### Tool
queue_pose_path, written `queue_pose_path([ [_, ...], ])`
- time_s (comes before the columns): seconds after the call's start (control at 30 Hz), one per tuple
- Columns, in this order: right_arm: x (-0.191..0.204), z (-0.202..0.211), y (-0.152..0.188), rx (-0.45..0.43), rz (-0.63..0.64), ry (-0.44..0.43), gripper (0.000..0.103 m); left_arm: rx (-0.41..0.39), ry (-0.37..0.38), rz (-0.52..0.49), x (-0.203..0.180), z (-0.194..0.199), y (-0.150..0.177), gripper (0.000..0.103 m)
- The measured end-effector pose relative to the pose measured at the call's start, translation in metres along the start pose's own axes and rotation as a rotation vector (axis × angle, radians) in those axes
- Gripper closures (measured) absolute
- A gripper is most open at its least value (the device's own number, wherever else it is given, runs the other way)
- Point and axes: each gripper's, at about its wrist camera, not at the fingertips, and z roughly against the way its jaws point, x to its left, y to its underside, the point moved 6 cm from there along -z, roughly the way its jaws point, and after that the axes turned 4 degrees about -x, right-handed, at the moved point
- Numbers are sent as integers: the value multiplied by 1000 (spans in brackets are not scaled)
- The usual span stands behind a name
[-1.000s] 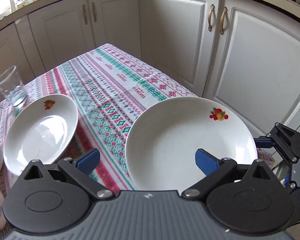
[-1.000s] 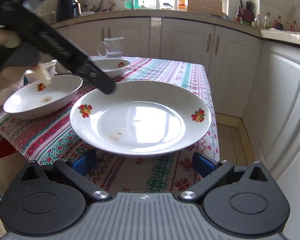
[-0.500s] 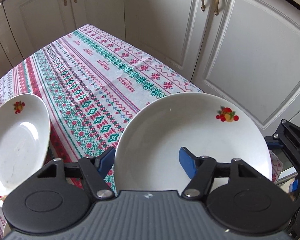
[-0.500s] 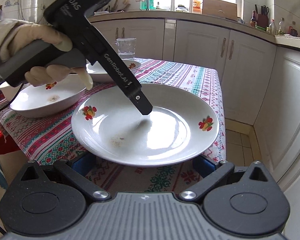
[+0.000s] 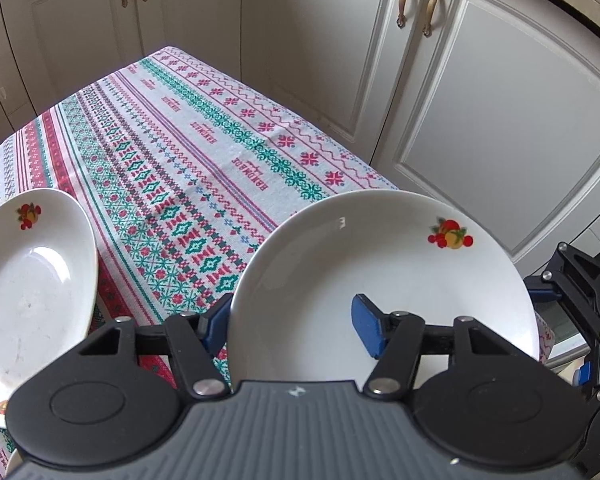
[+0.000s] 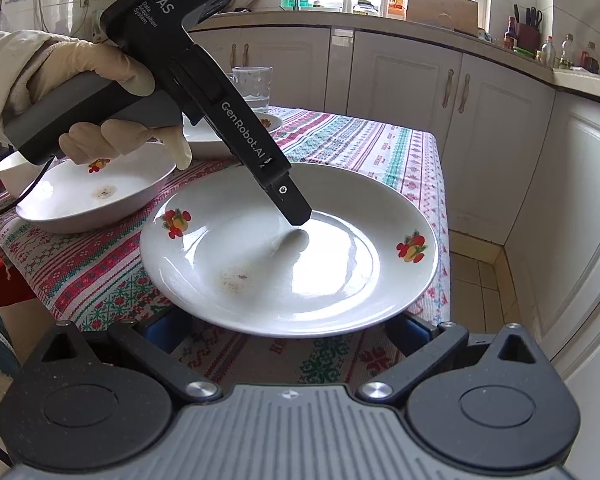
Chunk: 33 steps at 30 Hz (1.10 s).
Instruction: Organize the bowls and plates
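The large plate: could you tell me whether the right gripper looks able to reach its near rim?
Probably yes. The right gripper is open just below the near rim of the large plate, which is bare there and appears to jut past the edge of the tablecloth.

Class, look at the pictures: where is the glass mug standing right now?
In the right wrist view the glass mug stands at the far end of the table, behind the far bowl and in front of the cabinets, partly hidden by the left gripper.
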Motion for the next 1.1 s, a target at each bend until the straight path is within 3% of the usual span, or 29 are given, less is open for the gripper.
queue_pose_path([
  [0.53, -30, -31, -26, 33, 5, -1, 0, -65, -28, 10, 28, -15, -41, 42],
  [1.1, -45, -65, -32, 70, -34, 15, 0, -77, -49, 38, 49, -42, -53, 41],
])
